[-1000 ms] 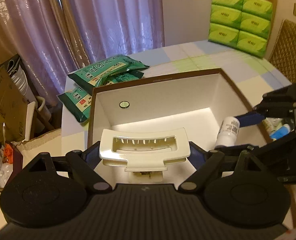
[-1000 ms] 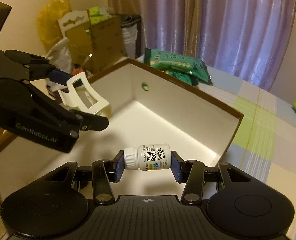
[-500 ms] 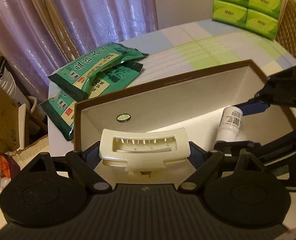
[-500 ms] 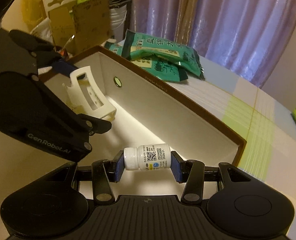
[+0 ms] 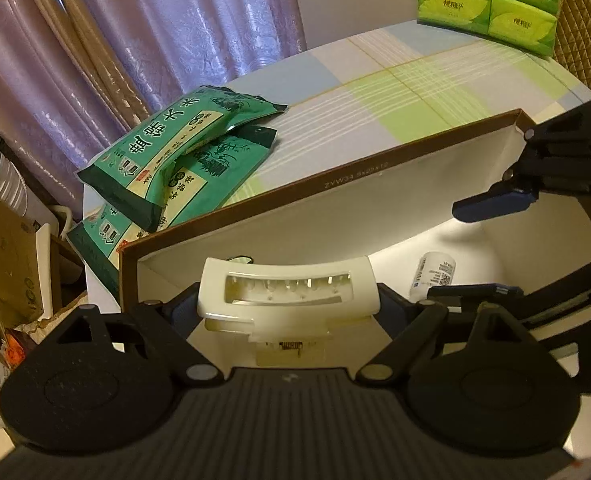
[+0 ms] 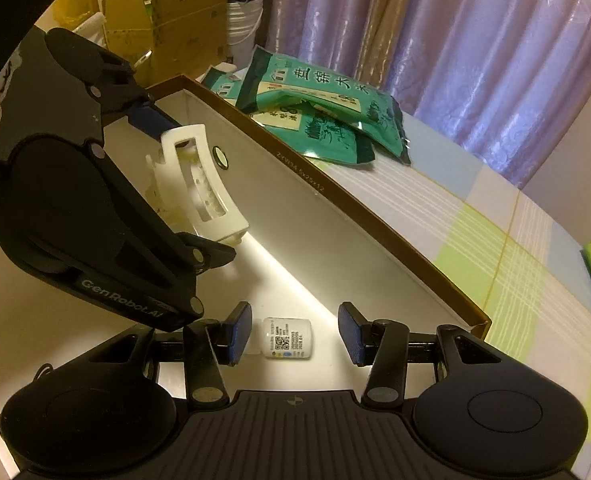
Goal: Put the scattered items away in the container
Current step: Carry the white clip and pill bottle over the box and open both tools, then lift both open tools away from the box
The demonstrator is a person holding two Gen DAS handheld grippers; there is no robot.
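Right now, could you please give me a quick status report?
Right gripper open, small white bottle lying in the box. Left gripper shut on white hair clip over box. Nothing obstructing.

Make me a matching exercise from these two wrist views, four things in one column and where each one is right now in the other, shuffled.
1. white bottle
2. cream hair clip
3. green snack bags
4. green tissue packs

A. far edge of the table
B. lying on the box floor
C. on the table just outside the box wall
D. clamped in the left gripper

Pairs: 1-B, 2-D, 3-C, 4-A
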